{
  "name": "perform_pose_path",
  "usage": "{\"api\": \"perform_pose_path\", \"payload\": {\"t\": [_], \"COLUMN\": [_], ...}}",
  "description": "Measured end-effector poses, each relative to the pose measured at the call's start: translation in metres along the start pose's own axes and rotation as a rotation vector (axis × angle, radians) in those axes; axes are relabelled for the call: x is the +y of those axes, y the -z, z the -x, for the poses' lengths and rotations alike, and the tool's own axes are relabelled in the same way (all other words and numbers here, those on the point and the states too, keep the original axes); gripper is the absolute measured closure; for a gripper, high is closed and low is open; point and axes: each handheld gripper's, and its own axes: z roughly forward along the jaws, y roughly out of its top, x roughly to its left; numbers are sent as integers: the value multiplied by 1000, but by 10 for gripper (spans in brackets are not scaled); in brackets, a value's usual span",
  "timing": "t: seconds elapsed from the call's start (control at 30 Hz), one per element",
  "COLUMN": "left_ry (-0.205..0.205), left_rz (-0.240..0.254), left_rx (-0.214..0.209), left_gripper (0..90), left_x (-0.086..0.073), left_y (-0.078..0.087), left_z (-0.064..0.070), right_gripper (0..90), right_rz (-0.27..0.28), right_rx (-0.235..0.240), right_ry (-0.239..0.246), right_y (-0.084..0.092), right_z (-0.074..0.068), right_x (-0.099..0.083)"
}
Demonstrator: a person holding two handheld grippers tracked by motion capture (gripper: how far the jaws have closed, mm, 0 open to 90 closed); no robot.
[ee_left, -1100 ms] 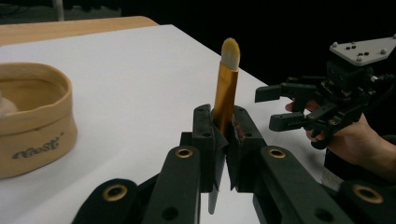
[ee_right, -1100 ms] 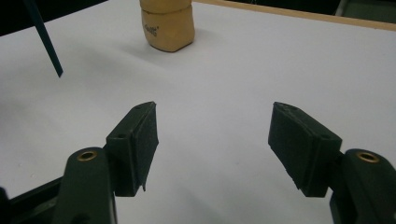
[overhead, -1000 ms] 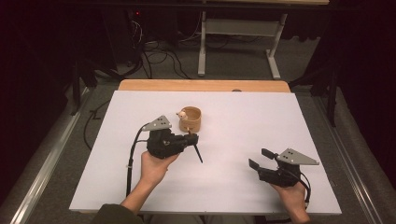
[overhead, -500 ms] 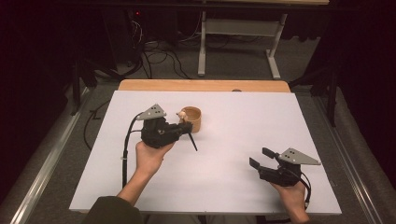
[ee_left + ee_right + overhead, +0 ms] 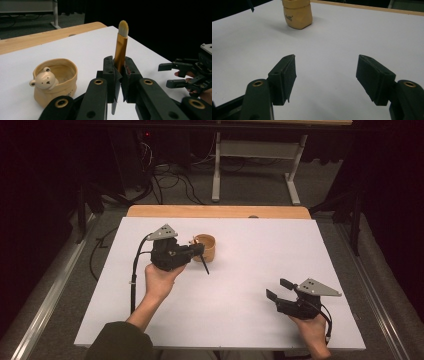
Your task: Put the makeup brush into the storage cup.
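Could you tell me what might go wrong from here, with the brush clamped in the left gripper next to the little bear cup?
1. The left gripper pinches the brush on its narrow gold ferrule with the handle hanging below, so the brush might swivel or slip in the grip.
2. The bear cup is small and stands free on the white table; a nudge from the brush handle could tip or push it.
3. The right gripper rests open and far from the cup, so nothing steadies it.
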Motion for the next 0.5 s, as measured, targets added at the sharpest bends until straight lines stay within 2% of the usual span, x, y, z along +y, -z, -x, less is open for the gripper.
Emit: {"api": "perform_pose_path", "payload": {"t": [0.5], "left_ry": [-29], "left_rz": [-16], "left_rx": [58], "left_gripper": [830], "left_x": [19], "left_y": [-12], "left_z": [-6], "right_gripper": [345], "right_rz": [26], "right_rx": [-17], "right_ry": [-16], "right_y": [5], "right_z": [5], "right_x": [0]}}
